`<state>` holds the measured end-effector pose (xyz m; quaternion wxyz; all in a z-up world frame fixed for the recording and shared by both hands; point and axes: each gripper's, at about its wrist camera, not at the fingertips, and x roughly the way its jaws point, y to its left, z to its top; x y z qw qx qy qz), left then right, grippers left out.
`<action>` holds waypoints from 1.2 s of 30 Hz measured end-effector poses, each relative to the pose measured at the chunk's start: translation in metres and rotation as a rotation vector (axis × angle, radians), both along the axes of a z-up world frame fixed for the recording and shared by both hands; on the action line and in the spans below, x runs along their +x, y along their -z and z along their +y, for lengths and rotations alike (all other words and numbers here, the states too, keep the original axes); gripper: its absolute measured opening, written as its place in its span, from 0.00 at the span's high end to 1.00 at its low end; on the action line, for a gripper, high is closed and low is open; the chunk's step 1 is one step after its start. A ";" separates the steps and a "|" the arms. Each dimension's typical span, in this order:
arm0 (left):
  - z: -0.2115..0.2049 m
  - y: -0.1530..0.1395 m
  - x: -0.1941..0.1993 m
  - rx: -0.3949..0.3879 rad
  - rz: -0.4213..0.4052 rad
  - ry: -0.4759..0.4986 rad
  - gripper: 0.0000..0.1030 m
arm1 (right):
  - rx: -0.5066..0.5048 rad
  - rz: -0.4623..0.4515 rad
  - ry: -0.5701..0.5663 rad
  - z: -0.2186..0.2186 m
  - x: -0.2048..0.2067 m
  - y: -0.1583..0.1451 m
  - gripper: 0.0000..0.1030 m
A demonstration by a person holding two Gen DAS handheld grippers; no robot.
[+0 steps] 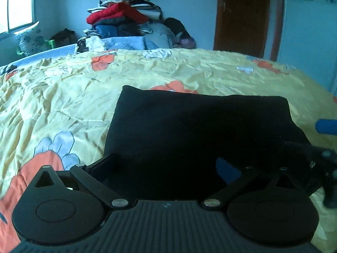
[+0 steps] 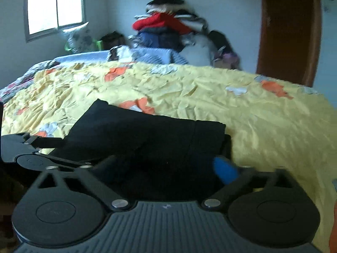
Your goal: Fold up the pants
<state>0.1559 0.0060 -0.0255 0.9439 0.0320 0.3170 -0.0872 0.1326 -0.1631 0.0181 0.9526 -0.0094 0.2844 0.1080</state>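
You had both the left claw (image 1: 168, 164) and right claw (image 2: 168, 166) spread wide and empty over the black pants (image 1: 195, 130), lying folded at lower centre on the yellow bed (image 1: 63, 97), apparently released to settle flat.

Both wrist views low, close over bed (image 1: 63, 97), facing far wall; shared: black pants (image 1: 189, 130), clothes pile (image 2: 168, 27) upper centre.
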 end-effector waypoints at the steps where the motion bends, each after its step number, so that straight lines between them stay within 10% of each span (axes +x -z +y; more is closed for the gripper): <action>1: 0.001 0.000 0.000 -0.005 0.002 -0.014 0.00 | -0.011 -0.006 0.023 0.003 -0.002 0.003 0.00; 5: 0.000 0.001 -0.002 0.000 0.000 -0.031 0.00 | -0.037 0.116 0.148 0.006 0.012 0.023 0.00; 12: 0.001 0.001 -0.006 -0.007 -0.004 -0.040 0.00 | 0.005 0.062 0.199 -0.004 0.001 0.017 0.00; 22: 0.004 -0.005 -0.003 -0.006 0.064 -0.045 0.00 | 0.002 0.111 0.207 -0.005 0.005 0.027 0.00; 30: 0.003 -0.003 -0.009 0.011 0.040 -0.079 0.00 | -0.125 -0.076 0.064 0.028 -0.022 0.011 0.00; 36: 0.001 -0.003 -0.012 0.026 0.020 -0.079 0.00 | -0.120 0.022 0.103 0.016 -0.008 0.028 0.01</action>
